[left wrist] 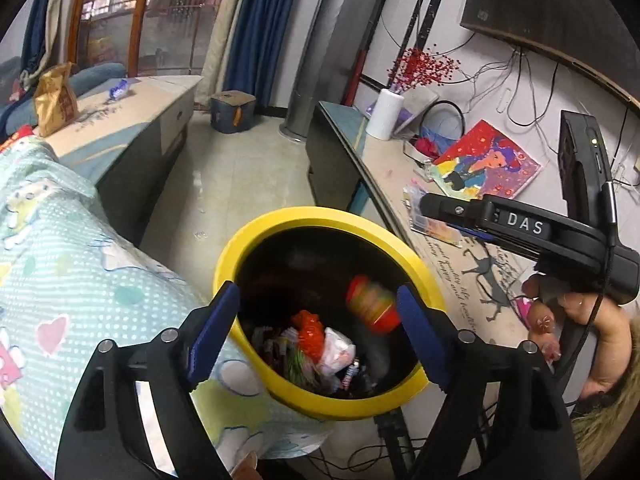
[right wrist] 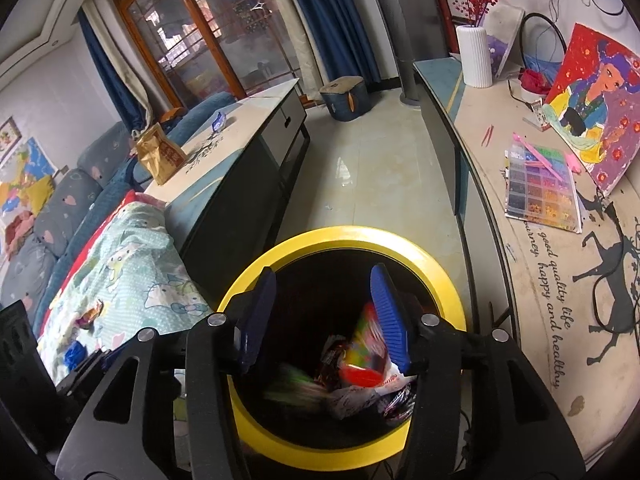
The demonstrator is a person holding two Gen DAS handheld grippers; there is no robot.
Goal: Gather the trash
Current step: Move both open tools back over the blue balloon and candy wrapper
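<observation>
A yellow-rimmed black bin (left wrist: 416, 258) (right wrist: 440, 272) stands on the floor between two cabinets and holds several crumpled wrappers (left wrist: 320, 344). A blurred red and yellow wrapper (left wrist: 372, 304) (right wrist: 362, 356) is in mid-air inside the bin, free of both grippers. My left gripper (left wrist: 320, 332) is open above the bin mouth. My right gripper (right wrist: 324, 316) is open above the bin too; its body (left wrist: 520, 228) shows at the right of the left wrist view. A brown paper bag (left wrist: 54, 98) (right wrist: 160, 154) and a blue wrapper (left wrist: 118, 89) (right wrist: 219, 121) lie on the left cabinet.
A patterned blanket (left wrist: 60, 260) (right wrist: 132, 272) with small wrappers (right wrist: 90, 314) on it lies left of the bin. The right counter (right wrist: 560, 300) holds a white vase (right wrist: 474, 56), a bead box (right wrist: 540, 188) and a painting (right wrist: 596, 108). A stool (right wrist: 344, 98) stands on the far floor.
</observation>
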